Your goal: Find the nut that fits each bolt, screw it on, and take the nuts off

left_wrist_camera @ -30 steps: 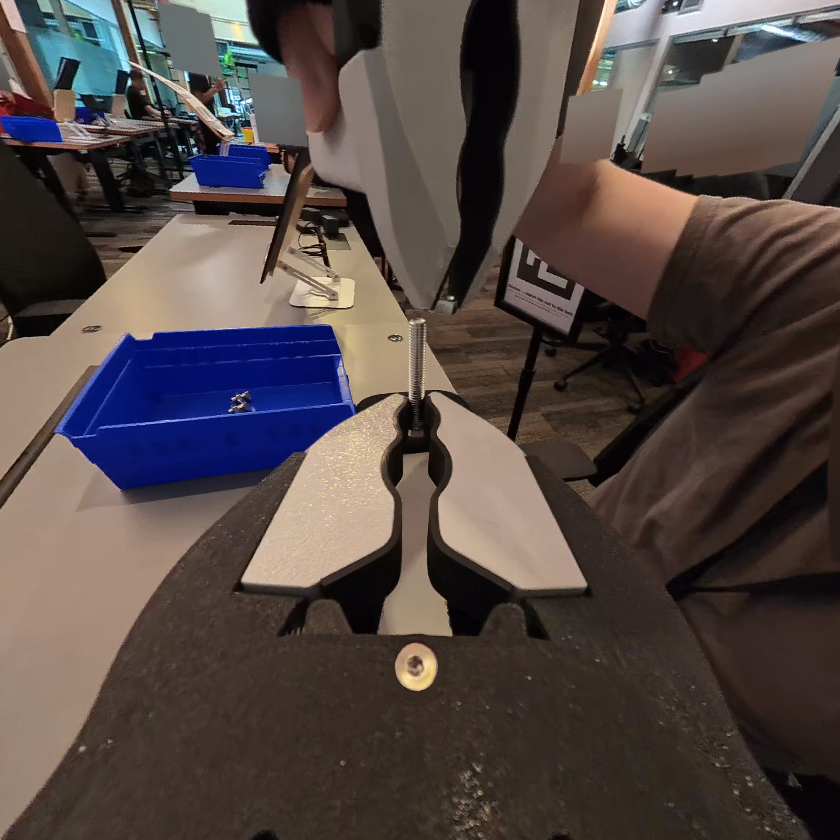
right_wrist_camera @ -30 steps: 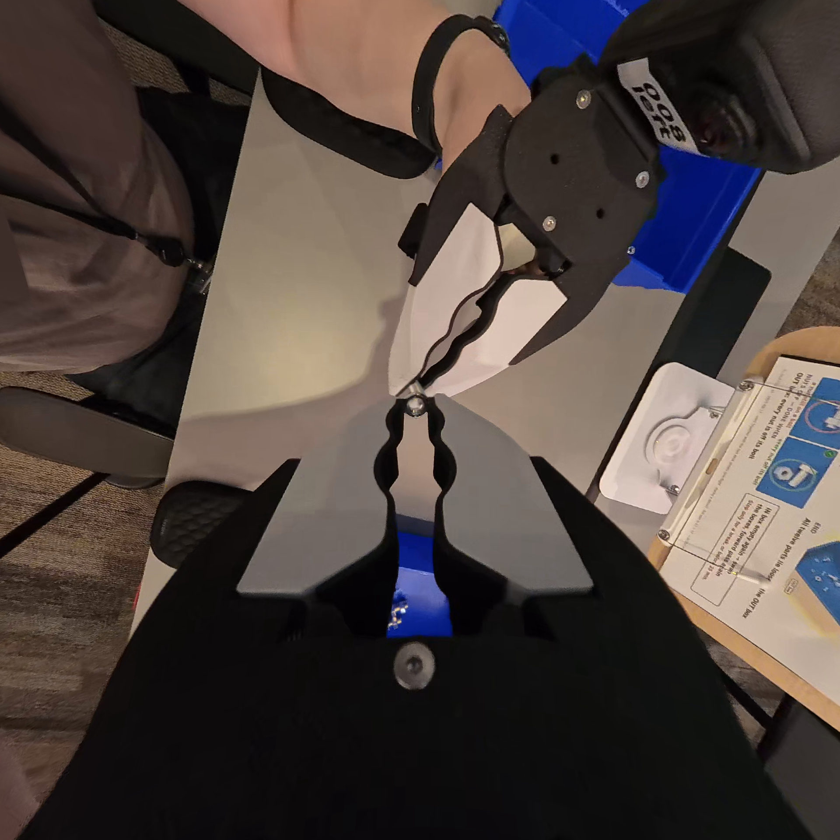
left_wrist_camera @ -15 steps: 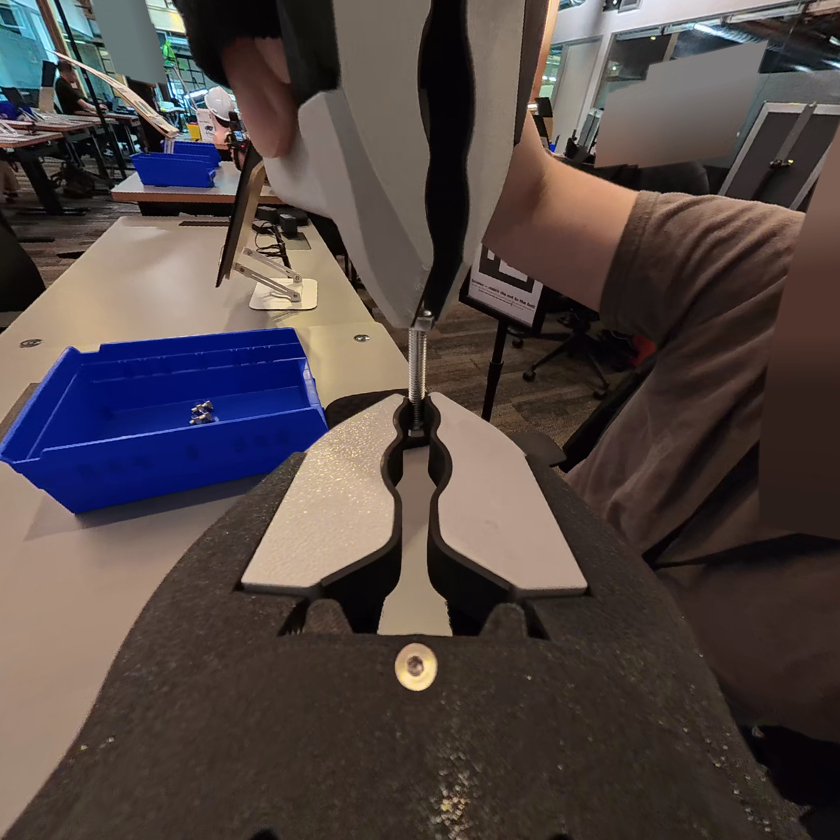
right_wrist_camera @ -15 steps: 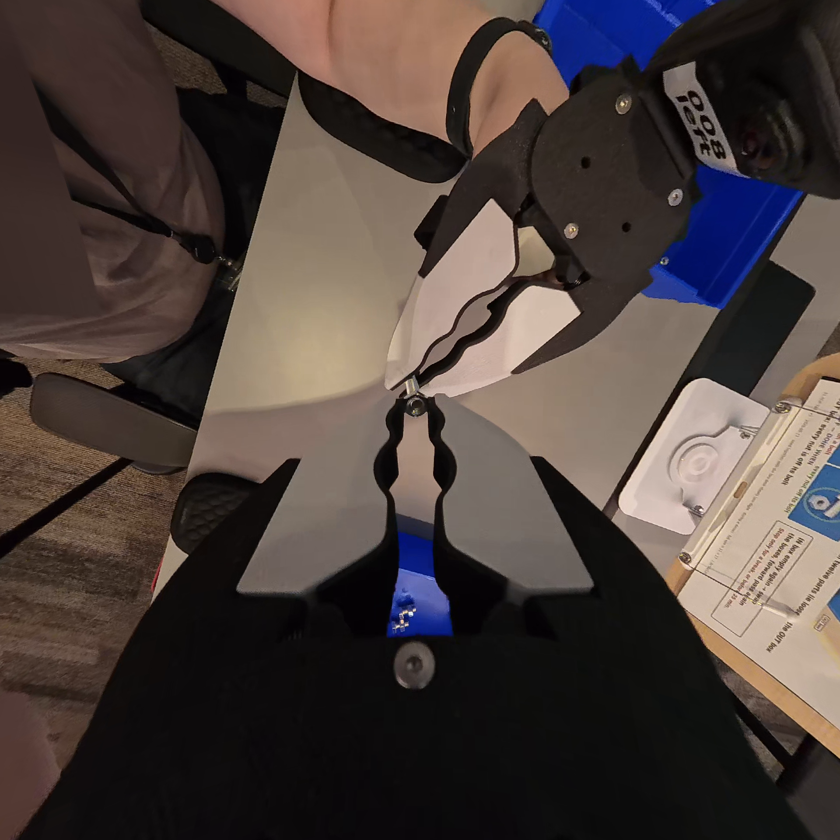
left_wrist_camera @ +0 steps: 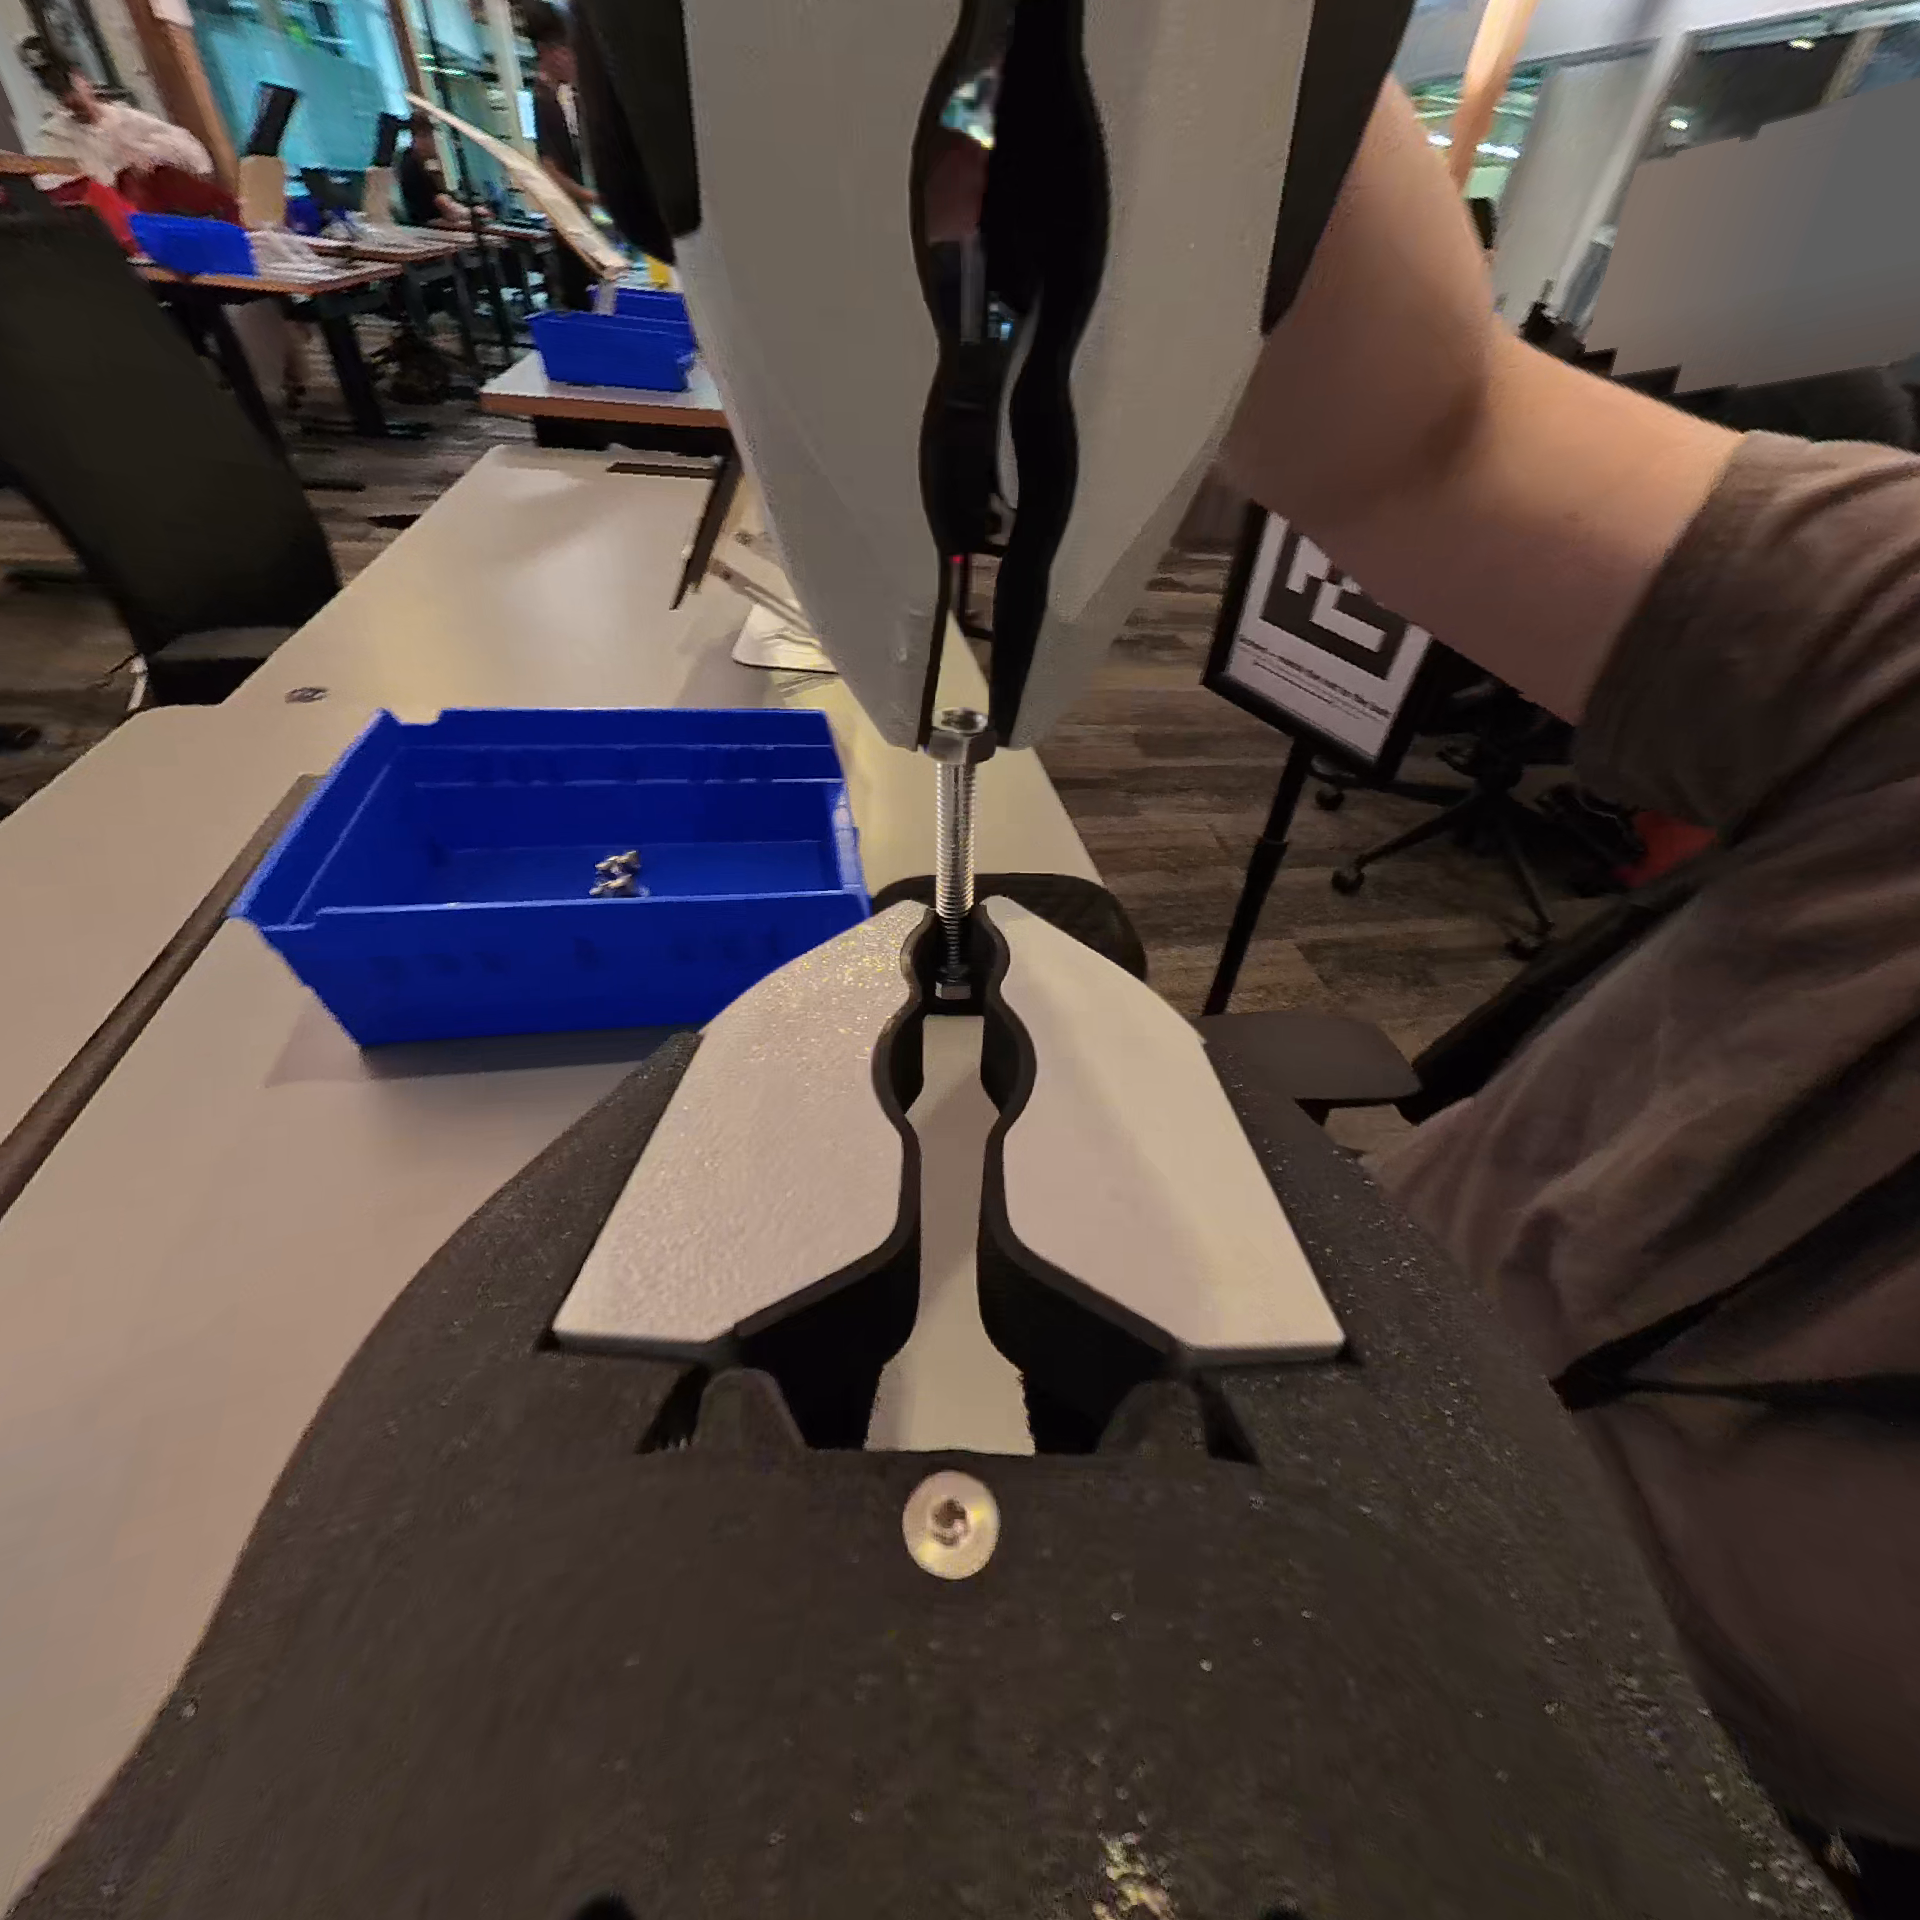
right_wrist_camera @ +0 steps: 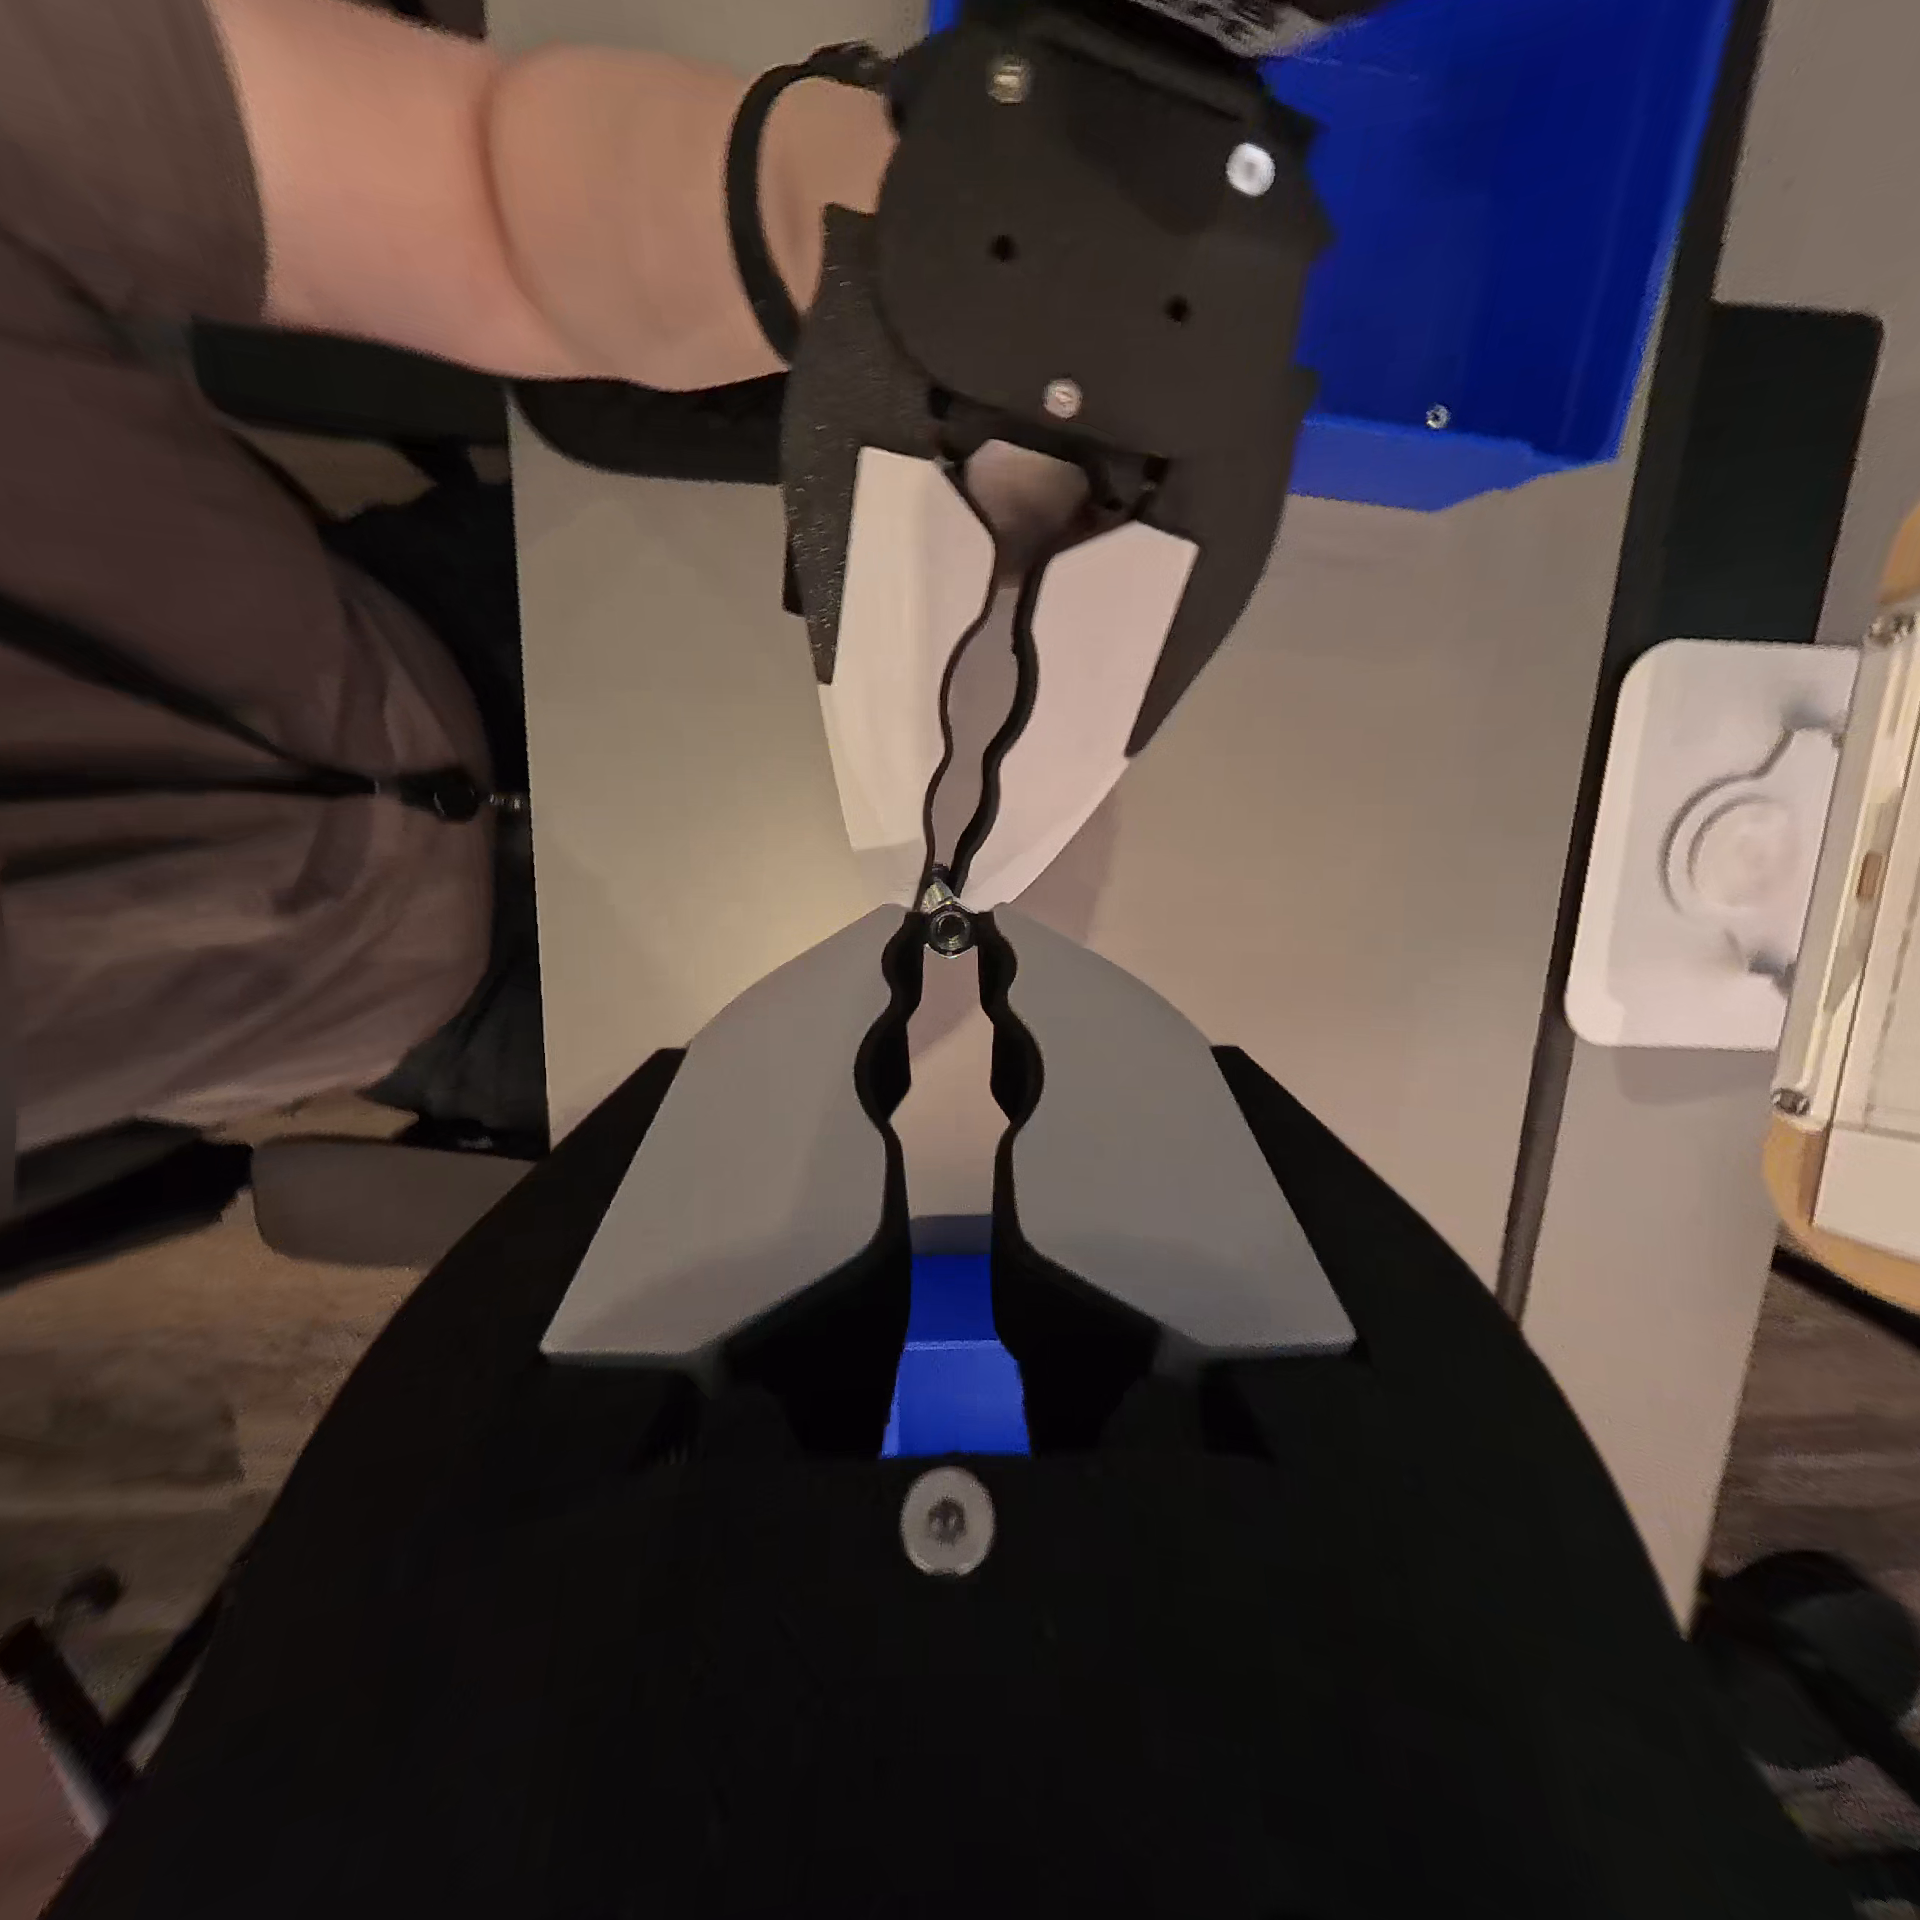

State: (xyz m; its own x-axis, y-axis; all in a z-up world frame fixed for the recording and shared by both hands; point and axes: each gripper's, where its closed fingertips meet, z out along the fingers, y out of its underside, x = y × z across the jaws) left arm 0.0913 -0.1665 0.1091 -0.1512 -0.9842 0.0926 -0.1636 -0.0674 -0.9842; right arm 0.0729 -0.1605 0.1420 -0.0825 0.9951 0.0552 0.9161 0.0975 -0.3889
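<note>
My left tongs [left_wrist_camera: 954, 940] clamp the bolt [left_wrist_camera: 953, 831] upright; my right tongs [right_wrist_camera: 948, 928] pinch the nut [right_wrist_camera: 948, 928] on its tip. Next, I'd judge, comes twisting it on squarely.

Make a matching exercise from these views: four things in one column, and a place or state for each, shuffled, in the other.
Things:
1. bolt
2. nut
3. blue bin
4. loose hardware

Places or states:
A. lying on the bin's floor
B. standing upright, lower end clamped in the left tongs
C. resting on the grey table, beside the left tongs
D. at the bolt's top end, pinched in the right tongs

Pairs: 1-B, 2-D, 3-C, 4-A
</note>
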